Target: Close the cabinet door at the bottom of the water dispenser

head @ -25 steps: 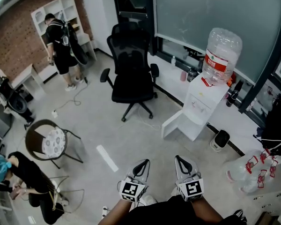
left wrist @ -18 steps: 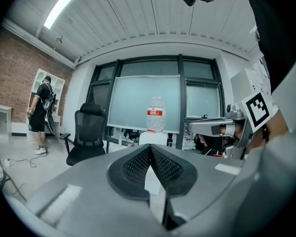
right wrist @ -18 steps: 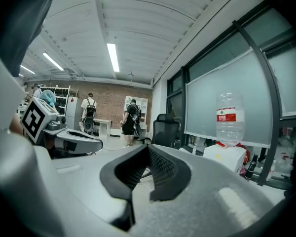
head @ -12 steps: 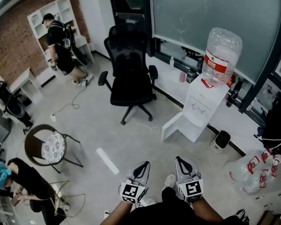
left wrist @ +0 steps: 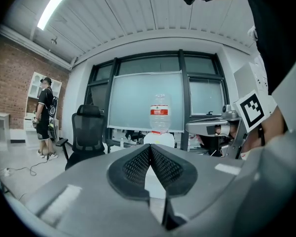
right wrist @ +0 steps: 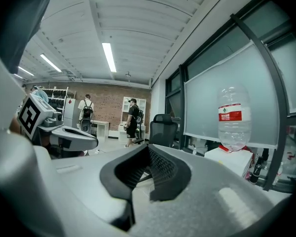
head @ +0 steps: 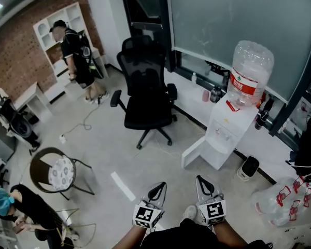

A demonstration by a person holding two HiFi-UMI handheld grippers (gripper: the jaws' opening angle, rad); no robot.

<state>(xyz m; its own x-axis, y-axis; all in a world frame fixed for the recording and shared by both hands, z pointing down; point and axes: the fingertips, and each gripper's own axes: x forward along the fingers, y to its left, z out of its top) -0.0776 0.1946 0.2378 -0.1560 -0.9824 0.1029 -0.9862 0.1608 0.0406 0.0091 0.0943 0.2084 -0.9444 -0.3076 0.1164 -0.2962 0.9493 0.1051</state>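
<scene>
Head view, looking steeply down: two tools reach forward side by side at the bottom edge, the left hand-held gripper [head: 158, 185] and the right hand-held gripper [head: 200, 180], each with a square-marker cube behind it. Both are clenched on nothing. In the left gripper view the left hand-held gripper [left wrist: 149, 147] has its ribbed black pads pressed tip to tip, and in the right gripper view the right hand-held gripper [right wrist: 148, 147] is pinched together the same way. The white water dispenser [head: 224, 134] stands by the window wall at the right of the room, with a large clear bottle [head: 250, 71] upside down on top. Its cabinet door [head: 193, 153] at the bottom stands open. It is an upright white panel swung out from the dispenser's front, with its free edge pointing down-left in the picture, toward the open floor [head: 145, 160] and roughly toward the person. The panel's long side seems to run vertically, though from this steep angle that is hard to judge. The door lies ahead of both hand-held grippers and well apart from them. It is almost straight beyond the right one and off to the right of the left one, with bare floor between. A black office chair [head: 145, 100] stands to the left of the dispenser.
</scene>
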